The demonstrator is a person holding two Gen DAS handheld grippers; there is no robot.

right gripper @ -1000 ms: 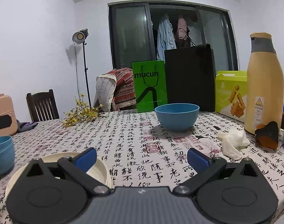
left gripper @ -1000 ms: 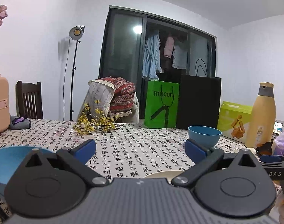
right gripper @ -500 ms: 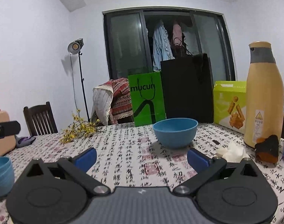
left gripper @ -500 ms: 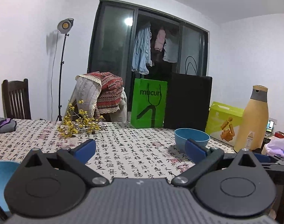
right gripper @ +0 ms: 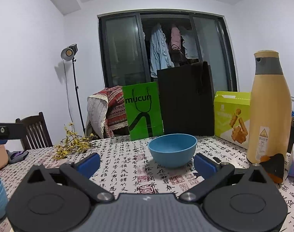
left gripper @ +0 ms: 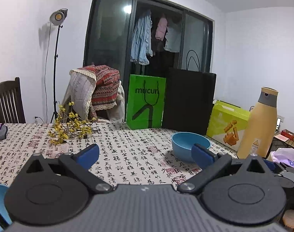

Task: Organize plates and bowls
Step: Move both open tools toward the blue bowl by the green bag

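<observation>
While both jaws gape, right gripper (right gripper: 146, 163) faces blue bowl (right gripper: 172, 150) just ahead, left gripper (left gripper: 145, 155) empty.

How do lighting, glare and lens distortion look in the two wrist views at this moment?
Left wrist view: strong fisheye bending of the window frame, a bright lamp reflection on the glass, and the blue bowl is sharp. Right wrist view: even, dim indoor light, a soft shadow under the blue bowl, dark vignette corners, and the floor lamp casts a shadow on the wall.
</observation>
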